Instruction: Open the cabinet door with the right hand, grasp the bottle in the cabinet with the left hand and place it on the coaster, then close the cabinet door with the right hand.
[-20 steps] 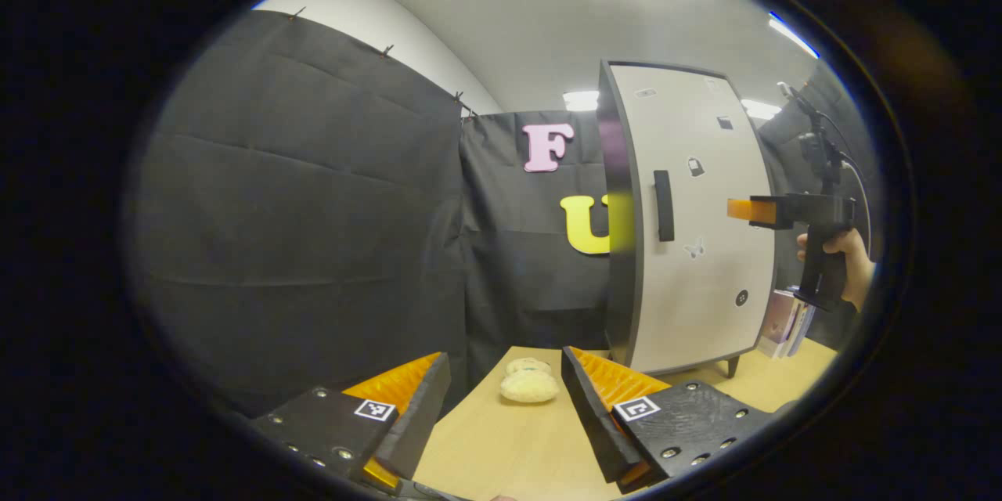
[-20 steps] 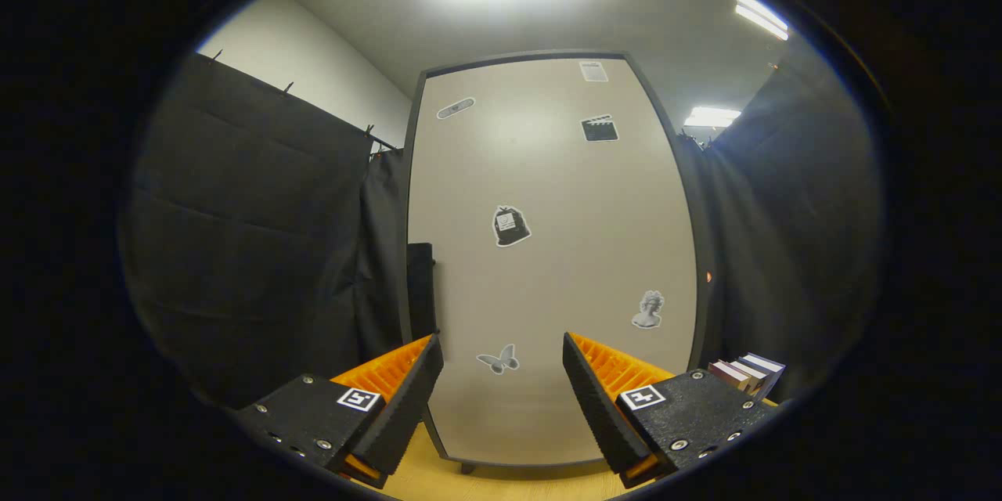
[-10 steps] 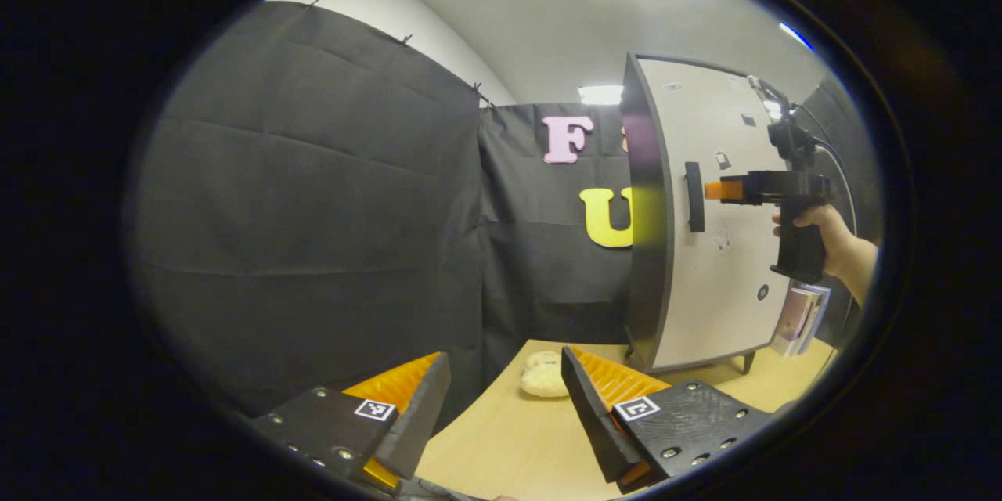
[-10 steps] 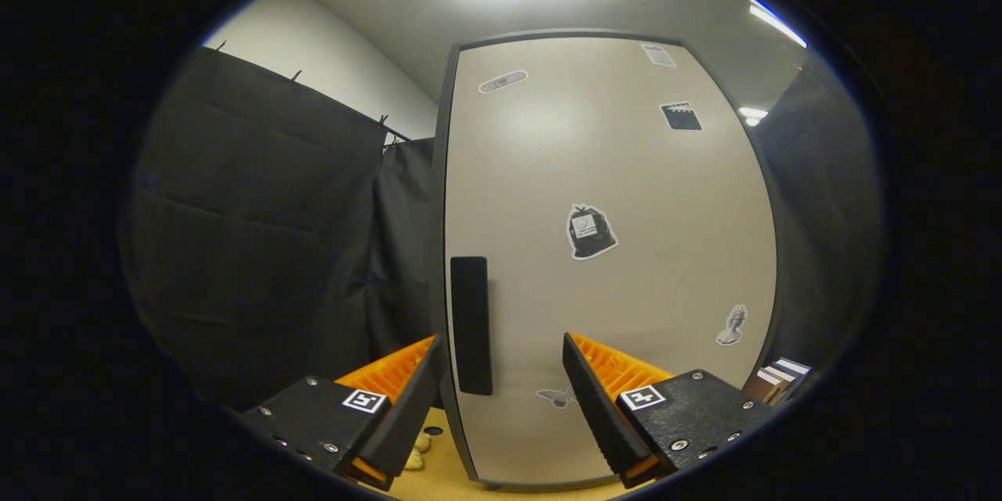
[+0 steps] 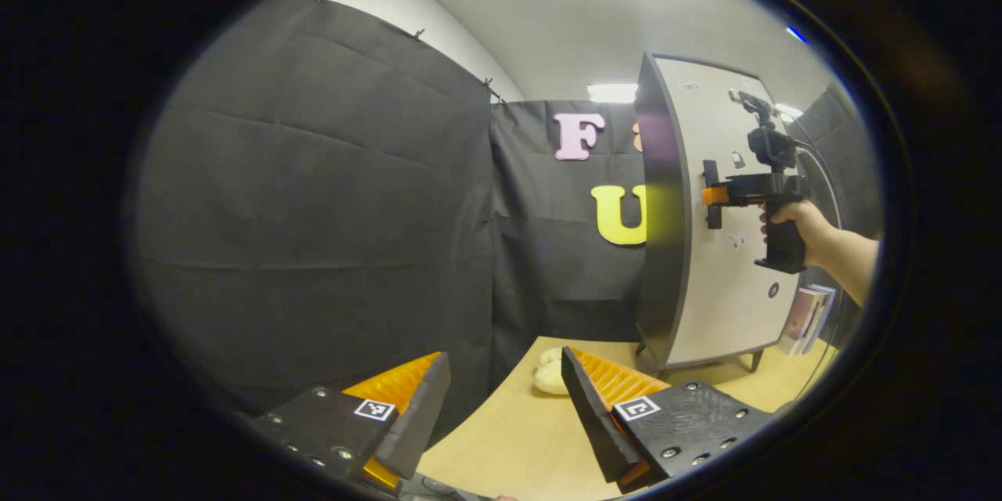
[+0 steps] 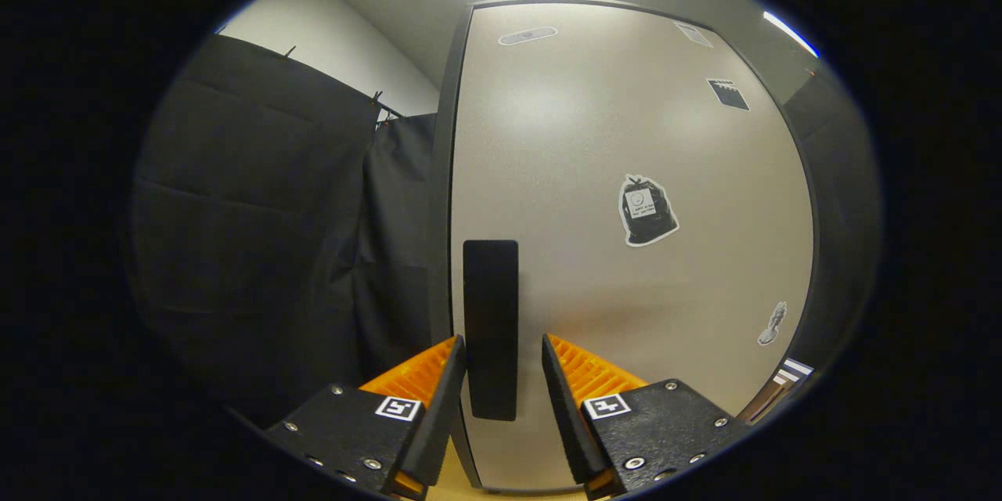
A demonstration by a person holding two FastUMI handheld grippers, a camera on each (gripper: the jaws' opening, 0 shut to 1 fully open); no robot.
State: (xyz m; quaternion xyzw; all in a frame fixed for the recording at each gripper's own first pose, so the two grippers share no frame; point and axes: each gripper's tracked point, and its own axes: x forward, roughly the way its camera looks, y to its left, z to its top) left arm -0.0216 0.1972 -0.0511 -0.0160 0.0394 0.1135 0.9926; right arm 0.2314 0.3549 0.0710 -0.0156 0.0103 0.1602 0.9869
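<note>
Right gripper (image 6: 503, 376) has closed in around door handle (image 6: 491, 329) at 6 o'clock, fingers narrowed, not yet pinching; door opening imminent; left gripper (image 5: 506, 399) spread, idle.

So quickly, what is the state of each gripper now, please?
Left gripper: open, holding nothing, above the table.
Right gripper: fingers on either side of the cabinet door handle, narrowed; whether they press on it cannot be told.
</note>
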